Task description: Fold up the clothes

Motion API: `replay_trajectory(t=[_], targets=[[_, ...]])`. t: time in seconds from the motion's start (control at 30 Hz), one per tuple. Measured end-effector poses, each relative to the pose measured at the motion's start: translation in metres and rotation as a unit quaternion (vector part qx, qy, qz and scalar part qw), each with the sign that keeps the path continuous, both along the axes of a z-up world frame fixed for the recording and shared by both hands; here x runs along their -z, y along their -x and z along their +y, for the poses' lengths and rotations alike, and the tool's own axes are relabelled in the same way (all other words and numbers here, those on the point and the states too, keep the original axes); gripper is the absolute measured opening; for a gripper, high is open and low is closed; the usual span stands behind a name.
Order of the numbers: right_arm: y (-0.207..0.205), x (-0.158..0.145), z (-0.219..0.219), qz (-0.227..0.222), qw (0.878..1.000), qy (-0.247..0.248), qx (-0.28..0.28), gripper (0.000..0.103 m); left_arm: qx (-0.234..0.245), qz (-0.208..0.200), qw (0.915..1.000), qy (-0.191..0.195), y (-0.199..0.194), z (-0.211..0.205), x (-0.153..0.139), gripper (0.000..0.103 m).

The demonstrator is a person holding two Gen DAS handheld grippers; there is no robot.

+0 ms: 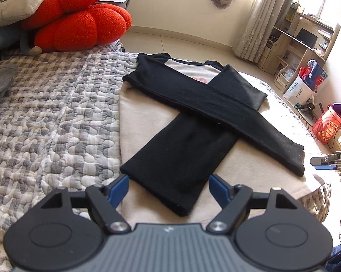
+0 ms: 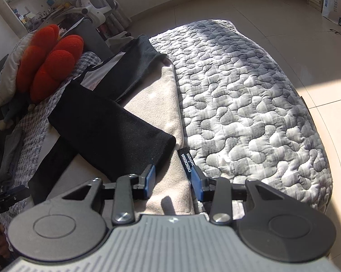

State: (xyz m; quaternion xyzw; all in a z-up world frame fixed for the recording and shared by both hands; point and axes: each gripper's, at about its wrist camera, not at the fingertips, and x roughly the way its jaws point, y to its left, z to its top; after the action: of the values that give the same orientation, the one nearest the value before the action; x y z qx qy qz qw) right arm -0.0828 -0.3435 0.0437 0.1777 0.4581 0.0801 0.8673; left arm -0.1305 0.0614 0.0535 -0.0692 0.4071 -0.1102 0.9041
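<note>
The black-sleeved, cream-bodied long-sleeve shirt (image 1: 193, 117) lies on a quilted grey patchwork bedspread (image 1: 46, 113), sleeves crossed, pink print mostly hidden. The left gripper (image 1: 168, 187) stands wide apart over a cuff. The right gripper (image 2: 172, 181) gapes part-way, empty, its tips over the shirt's edge.

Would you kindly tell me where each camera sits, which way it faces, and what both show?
Left wrist: on the left claw, tilted down over the black-sleeved cream shirt on the grey quilted bedspread; its claw is open, and the right claw's tip shows at the right edge.
Right wrist: on the right claw, open above the shirt's hem, facing the bedspread's far end.
Shared: shirt, bedspread, red knitted pumpkin cushion.
</note>
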Motion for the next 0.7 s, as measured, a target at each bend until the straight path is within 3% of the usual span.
replay_trajectory(t=[0.27, 0.33, 0.43, 0.53, 0.6, 0.67, 0.7], targets=[[0.025, 0.003, -0.017, 0.009, 0.999, -0.046, -0.006, 0.040, -0.023, 0.032, 0.9985, 0.038, 0.009, 0.027, 0.011, 0.075], [0.027, 0.004, -0.018, 0.009, 0.999, -0.048, -0.014, 0.034, -0.021, 0.036, 0.9985, 0.036, 0.008, 0.025, 0.013, 0.071], [0.029, 0.002, -0.014, 0.006, 0.998, -0.047, -0.033, 0.023, -0.015, 0.047, 0.9985, 0.026, 0.007, 0.018, 0.018, 0.051], [0.030, 0.004, -0.007, 0.010, 0.998, -0.027, -0.053, 0.015, -0.010, 0.048, 0.9987, 0.011, 0.008, 0.014, 0.021, 0.048], [0.031, 0.002, -0.008, 0.001, 0.998, -0.029, -0.053, 0.011, -0.014, 0.047, 0.9988, 0.006, 0.008, 0.014, 0.021, 0.039], [0.033, -0.001, -0.010, -0.010, 0.998, -0.032, -0.051, 0.011, -0.017, 0.042, 0.9989, 0.007, 0.009, 0.017, 0.019, 0.010], [0.033, -0.003, -0.011, -0.015, 0.998, -0.033, -0.050, 0.011, -0.014, 0.040, 0.9990, 0.015, 0.009, 0.018, 0.017, 0.007]])
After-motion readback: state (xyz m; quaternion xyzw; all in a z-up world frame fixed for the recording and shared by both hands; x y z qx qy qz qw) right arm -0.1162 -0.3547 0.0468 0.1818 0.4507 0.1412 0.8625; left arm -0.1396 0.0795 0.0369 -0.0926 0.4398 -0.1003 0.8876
